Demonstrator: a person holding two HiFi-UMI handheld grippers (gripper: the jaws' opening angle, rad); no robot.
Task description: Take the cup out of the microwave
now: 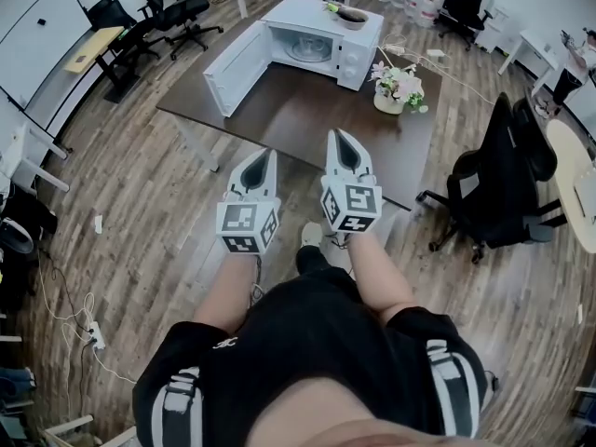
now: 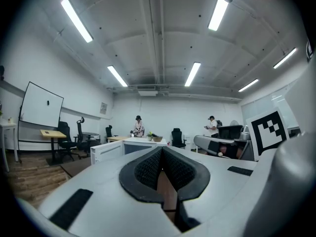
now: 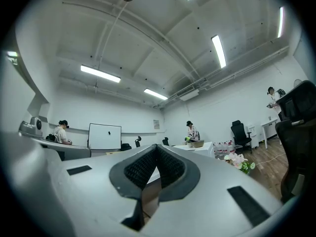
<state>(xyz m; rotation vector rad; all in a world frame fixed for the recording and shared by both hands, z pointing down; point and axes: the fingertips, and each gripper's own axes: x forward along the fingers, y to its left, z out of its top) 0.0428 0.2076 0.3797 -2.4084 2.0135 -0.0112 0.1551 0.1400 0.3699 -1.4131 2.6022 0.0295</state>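
Person's shorts [image 1: 317, 343], then left gripper [image 1: 265, 161] and right gripper [image 1: 341, 142], both clamped shut on nothing. Going into the microwave [image 1: 317, 40] like that would probably just knock the cup over.

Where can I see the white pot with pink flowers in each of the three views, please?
Head view: the white pot of pink flowers stands on the dark table, right of the white microwave.
Left gripper view: not in it.
Right gripper view: low, right of centre.
Shared landmark: the bowl on top of the microwave, in all three views.
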